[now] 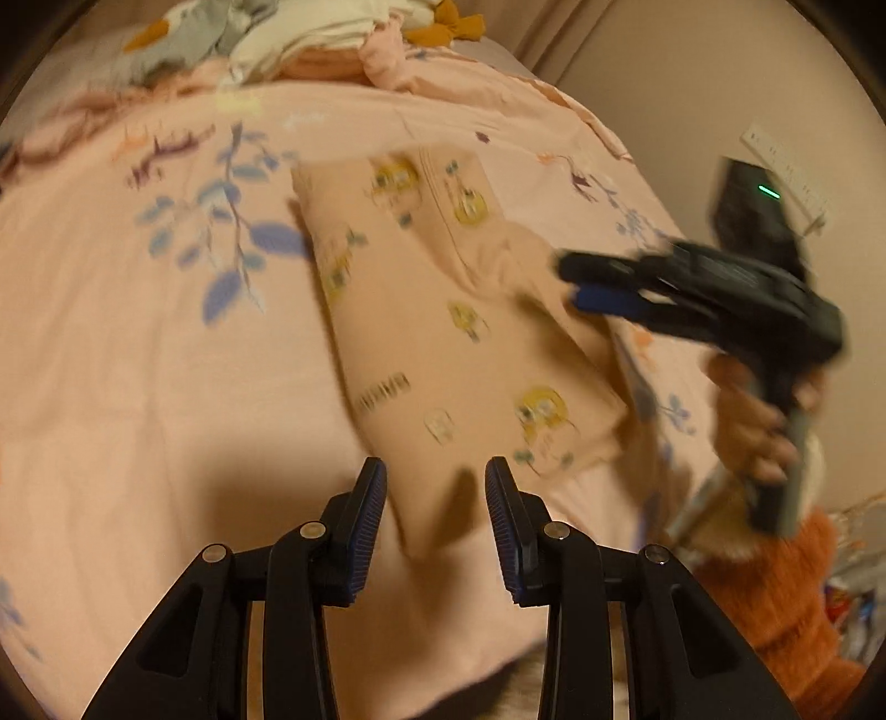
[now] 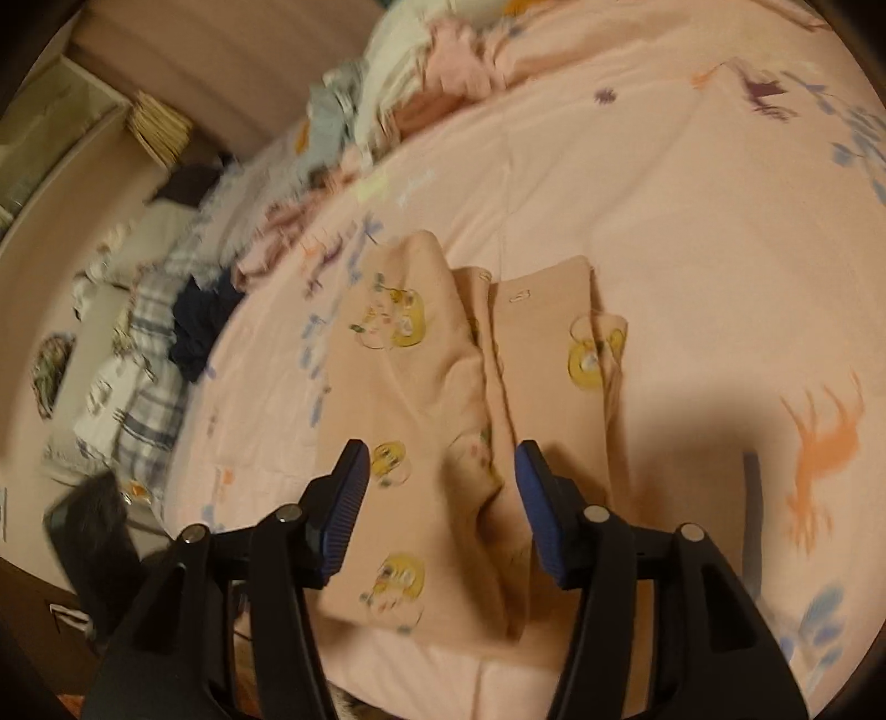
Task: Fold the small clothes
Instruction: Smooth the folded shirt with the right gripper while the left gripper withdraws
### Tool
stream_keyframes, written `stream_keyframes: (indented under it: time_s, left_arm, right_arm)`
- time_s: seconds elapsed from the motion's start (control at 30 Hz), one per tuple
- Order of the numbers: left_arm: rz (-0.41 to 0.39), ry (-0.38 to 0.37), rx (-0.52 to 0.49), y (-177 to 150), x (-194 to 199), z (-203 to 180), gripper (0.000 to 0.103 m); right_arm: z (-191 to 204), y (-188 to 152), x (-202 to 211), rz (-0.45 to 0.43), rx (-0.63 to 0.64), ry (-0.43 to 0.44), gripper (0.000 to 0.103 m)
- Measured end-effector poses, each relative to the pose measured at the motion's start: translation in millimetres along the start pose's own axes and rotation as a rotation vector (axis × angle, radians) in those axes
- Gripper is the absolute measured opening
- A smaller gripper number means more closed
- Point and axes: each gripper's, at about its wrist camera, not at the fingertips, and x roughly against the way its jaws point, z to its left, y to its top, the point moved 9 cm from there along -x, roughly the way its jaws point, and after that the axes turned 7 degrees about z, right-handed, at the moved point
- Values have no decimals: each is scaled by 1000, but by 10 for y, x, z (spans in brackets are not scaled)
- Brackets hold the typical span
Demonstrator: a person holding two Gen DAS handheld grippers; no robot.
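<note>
A small peach garment printed with yellow cartoon figures lies folded lengthwise on the pink floral bedsheet. My left gripper hovers open over its near end, with nothing between the pads. My right gripper comes in from the right, held by a hand, with its tips above the garment's right edge. In the right wrist view the right gripper stands open above the garment, where a raised fold runs between the two fingers without touching them.
A heap of unfolded clothes lies at the far end of the bed. A plaid cloth and a dark garment lie beside the bed. A fuzzy orange sleeve is at the lower right. A power strip is on the wall.
</note>
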Motion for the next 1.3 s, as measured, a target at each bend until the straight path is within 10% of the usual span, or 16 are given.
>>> stream_keyframes:
  time_s: [0.17,0.33,0.47,0.6,0.67,1.0,1.3]
  left_arm:
    - [32,68,-1,-137,-252,13,34]
    - [9,97,6,-174,-346,9,34]
    - [10,111,-23,-290,-330,-51,34]
    - [9,100,-27,-368,-326,-101,34]
    - [1,113,-5,-370,-355,-83,34]
    - [-56,173,-5,-240,-438,-257,34]
    - [-49,240,-30,-245,-480,-319,26]
  right_arm:
    - [-157,159,-298,83,-12,-82,57]
    - [146,149,-363,80,56,88,55]
    - [40,126,-575,120,49,-6,52]
    - [-36,158,-515,94,-22,101,45]
    - [-92,172,-514,68,-46,90,17]
    - [-68,272,-72,-128,-60,160,14]
    - [-574,154,191,-144,-130,39,14]
